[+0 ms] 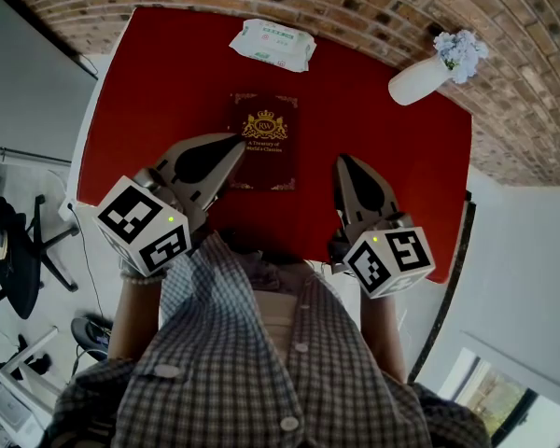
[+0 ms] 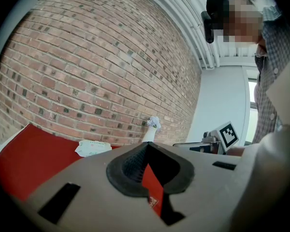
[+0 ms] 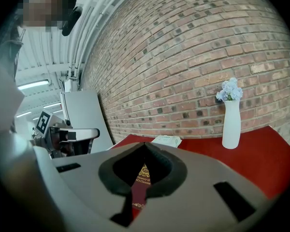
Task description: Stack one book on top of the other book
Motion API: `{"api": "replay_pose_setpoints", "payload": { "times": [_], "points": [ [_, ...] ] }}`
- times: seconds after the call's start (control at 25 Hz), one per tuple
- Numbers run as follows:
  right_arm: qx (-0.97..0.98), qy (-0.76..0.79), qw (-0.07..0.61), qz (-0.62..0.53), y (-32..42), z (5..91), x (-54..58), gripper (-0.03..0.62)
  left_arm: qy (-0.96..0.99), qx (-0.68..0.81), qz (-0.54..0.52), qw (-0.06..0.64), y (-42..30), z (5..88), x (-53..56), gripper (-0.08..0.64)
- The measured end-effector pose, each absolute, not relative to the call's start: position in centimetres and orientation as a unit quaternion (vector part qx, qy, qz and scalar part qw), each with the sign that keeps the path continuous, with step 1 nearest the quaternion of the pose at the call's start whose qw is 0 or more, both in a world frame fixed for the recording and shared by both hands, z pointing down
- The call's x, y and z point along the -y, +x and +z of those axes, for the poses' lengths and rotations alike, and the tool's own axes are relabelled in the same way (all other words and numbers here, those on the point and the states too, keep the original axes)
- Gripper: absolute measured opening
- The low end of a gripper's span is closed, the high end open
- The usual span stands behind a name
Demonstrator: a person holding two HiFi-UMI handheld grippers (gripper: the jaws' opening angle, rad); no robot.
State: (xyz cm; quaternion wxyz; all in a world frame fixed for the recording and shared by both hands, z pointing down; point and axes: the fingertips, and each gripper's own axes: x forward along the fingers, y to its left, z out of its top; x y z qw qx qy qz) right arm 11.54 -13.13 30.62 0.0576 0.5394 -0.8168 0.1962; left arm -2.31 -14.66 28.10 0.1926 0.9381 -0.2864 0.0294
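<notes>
A dark maroon book with a gold crest lies flat in the middle of the red table. Only this one cover shows; I cannot tell whether another book lies under it. My left gripper is shut and empty, its tips over the book's left edge. My right gripper is also shut and empty, just right of the book and apart from it. Through the right gripper's jaws the book shows below. A corner of the book shows under the left gripper.
A white tissue pack lies at the table's far edge. A white vase with pale flowers stands at the far right by the brick wall. An office chair stands off the table's left side.
</notes>
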Motion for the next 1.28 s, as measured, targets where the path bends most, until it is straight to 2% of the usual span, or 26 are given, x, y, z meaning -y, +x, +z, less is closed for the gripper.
{"api": "replay_pose_setpoints", "payload": {
  "times": [1.28],
  "points": [
    [0.82, 0.534, 0.065, 0.199, 11.38, 31.09, 12.46, 0.008, 0.939, 0.283, 0.031, 0.191, -1.92, 28.24, 14.24, 0.008]
  ]
}}
